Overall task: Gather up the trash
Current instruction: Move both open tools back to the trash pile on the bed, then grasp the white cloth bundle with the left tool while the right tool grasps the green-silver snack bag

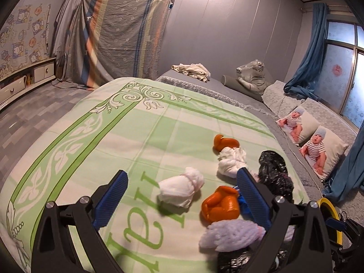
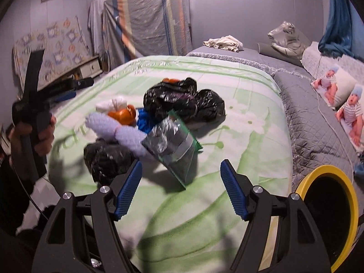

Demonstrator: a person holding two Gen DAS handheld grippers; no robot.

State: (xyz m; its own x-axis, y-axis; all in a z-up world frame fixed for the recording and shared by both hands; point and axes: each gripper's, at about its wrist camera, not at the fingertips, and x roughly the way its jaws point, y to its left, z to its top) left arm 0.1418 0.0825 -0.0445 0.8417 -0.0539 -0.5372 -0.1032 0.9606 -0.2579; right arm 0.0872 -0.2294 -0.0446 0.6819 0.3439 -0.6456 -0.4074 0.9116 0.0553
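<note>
Left wrist view: left gripper (image 1: 182, 195) jaws wide apart, empty, over green-and-white patterned bedspread (image 1: 109, 136); crumpled white tissue wad (image 1: 180, 190) and orange plastic scrap (image 1: 219, 207) between fingers. Step: approach, pre-grasp.

Right wrist view: right gripper (image 2: 180, 190) jaws spread, holding nothing; clear green-edged plastic pouch (image 2: 174, 147) just ahead, black crumpled bags (image 2: 182, 100) behind, yellow-rimmed black bin (image 2: 327, 216) at right. Next: advance, close on pouch, carry to bin.

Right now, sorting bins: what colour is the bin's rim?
Yellow rim; clearest in the right wrist view.

grey panelled walls (image 1: 227, 34), blue curtain (image 1: 307, 68) beside frosted window (image 1: 336, 68).
</note>
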